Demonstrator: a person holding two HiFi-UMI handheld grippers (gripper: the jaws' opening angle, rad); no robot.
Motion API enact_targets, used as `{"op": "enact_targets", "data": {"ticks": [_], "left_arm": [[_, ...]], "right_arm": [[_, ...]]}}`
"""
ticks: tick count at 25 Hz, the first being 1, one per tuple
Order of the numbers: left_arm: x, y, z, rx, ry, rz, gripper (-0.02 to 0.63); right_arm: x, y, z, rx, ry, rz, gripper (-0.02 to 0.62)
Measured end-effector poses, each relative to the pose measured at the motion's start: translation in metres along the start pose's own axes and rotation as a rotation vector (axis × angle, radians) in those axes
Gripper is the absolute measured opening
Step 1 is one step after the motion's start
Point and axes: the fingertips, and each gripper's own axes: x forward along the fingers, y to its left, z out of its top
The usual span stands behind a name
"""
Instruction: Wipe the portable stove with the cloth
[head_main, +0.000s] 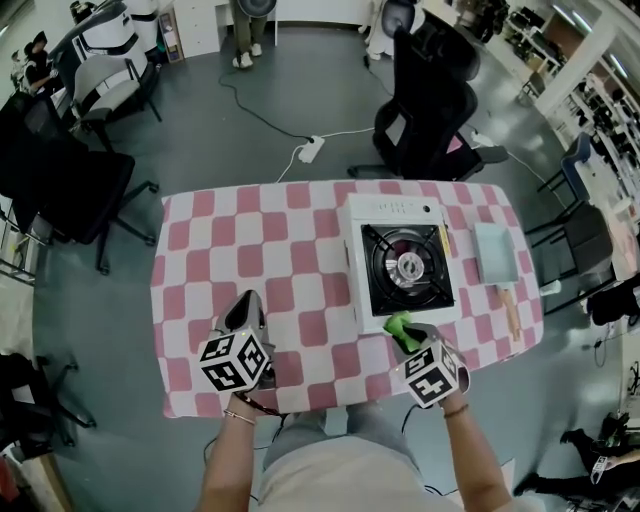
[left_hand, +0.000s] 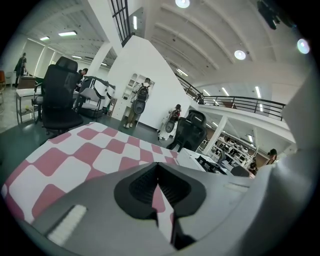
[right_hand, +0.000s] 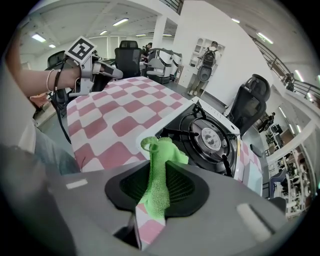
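A white portable stove (head_main: 397, 262) with a black burner grate sits on the right half of the pink-and-white checked table (head_main: 250, 260). My right gripper (head_main: 408, 335) is at the stove's near edge, shut on a green cloth (head_main: 401, 328) that pokes up between its jaws. In the right gripper view the green cloth (right_hand: 158, 172) hangs pinched in front of the stove (right_hand: 205, 135). My left gripper (head_main: 243, 312) rests low over the table's near left, jaws shut with nothing between them; the left gripper view shows the stove (left_hand: 202, 161) far off to the right.
A pale blue tray (head_main: 494, 252) and a wooden-handled tool (head_main: 510, 310) lie right of the stove. Black office chairs (head_main: 435, 95) stand beyond the table, another chair (head_main: 60, 185) at left. A white power strip (head_main: 311, 149) lies on the floor.
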Motion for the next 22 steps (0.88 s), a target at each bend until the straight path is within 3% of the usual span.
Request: {"op": "enact_targets", "data": {"ticks": [22], "left_arm": [[-0.021, 0.032, 0.000, -0.041, -0.028, 0.071, 0.000]], "right_arm": [[0.008, 0.047, 0.043, -0.075, -0.036, 0.095, 0.095]]}}
